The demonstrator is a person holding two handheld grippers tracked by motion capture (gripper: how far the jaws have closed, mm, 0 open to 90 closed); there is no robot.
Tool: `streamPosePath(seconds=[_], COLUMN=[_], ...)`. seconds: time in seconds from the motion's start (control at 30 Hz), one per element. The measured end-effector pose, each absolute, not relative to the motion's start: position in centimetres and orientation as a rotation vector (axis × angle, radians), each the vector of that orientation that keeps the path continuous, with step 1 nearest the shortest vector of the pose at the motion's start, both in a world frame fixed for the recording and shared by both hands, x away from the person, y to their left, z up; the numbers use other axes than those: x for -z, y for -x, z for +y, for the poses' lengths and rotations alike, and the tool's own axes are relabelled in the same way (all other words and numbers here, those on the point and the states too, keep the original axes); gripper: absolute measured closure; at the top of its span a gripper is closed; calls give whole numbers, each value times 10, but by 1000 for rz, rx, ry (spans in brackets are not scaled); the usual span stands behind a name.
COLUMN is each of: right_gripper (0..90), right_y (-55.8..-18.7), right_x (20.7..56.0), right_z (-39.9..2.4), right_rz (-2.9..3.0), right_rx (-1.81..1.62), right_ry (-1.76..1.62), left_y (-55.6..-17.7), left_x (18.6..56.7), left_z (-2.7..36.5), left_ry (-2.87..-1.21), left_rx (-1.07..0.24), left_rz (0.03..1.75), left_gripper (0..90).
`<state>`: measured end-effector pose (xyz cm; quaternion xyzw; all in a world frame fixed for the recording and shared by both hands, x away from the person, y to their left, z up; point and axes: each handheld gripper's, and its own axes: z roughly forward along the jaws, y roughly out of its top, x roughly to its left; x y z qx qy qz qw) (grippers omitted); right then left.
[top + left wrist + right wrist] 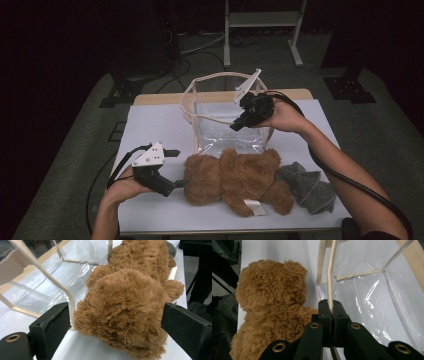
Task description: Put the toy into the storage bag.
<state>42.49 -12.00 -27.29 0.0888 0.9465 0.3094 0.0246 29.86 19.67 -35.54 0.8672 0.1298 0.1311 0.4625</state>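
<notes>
The brown teddy bear (pixel 235 180) lay on its side on the white worktop (pixel 150 130), just in front of the clear bag (pixel 225 125) and beside a grey cloth (pixel 307 186). It looked light, soft and squashy, so a grip around the head or body would likely sink in yet hold. The left gripper (pixel 181 168) stood spread wide, its jaws either side of the bear's head without visibly pressing on it. The right gripper (pixel 234 128) was pressed together, pinching the bag's cream handle cord (pixel 331 280), probably to hold the floppy mouth open.
</notes>
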Motion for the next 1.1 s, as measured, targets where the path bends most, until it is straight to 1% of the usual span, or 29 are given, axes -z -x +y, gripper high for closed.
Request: streamPosePath(seconds=[0.2, 0.27, 0.33, 0.43, 0.47, 0.53, 0.57, 0.63, 0.67, 0.7, 0.83, 0.93, 1.1], right_gripper=[867, 847, 721, 609, 547, 477, 459, 428, 428, 399, 366, 347, 328], right_y=[-420, -422, -423, -422, -420, -415, -413, -407, -407, -398, -380, -368, -355], right_x=[274, 274, 271, 261, 258, 247, 244, 236, 236, 227, 224, 232, 261], right_z=[-120, -122, -123, -128, -129, -134, -135, -138, -138, -141, -141, -138, -130], right_rz=[2938, 2931, 2912, 2878, 2871, 2854, 2847, 2827, 2827, 2822, 2831, 2855, 2925], right_rx=[-956, -959, -1003, -1052, -1062, -1096, -1102, -1119, -1119, -1145, -1142, -1108, -1076], right_ry=[-283, -300, -323, -340, -351, -335, -325, -303, -303, -280, -230, -190, -162], left_y=[-299, -299, -299, -299, -299, -299, -299, -299, -299, -299, -300, -300, -299], left_x=[356, 357, 357, 356, 357, 357, 357, 357, 357, 358, 358, 359, 359], left_z=[197, 197, 197, 198, 198, 198, 197, 197, 197, 197, 198, 198, 199], left_ry=[-2130, -2134, -2134, -2131, -2131, -2132, -2132, -2135, -2135, -2132, -2135, -2137, -2138], left_rx=[-317, -317, -318, -318, -321, -322, -320, -322, -322, -320, -324, -325, -324], left_rz=[327, 325, 329, 332, 329, 327, 326, 327, 327, 332, 340, 342, 346], left_gripper=[79, 79, 79, 79, 79, 79, 79, 79, 79, 79, 79, 79, 79])
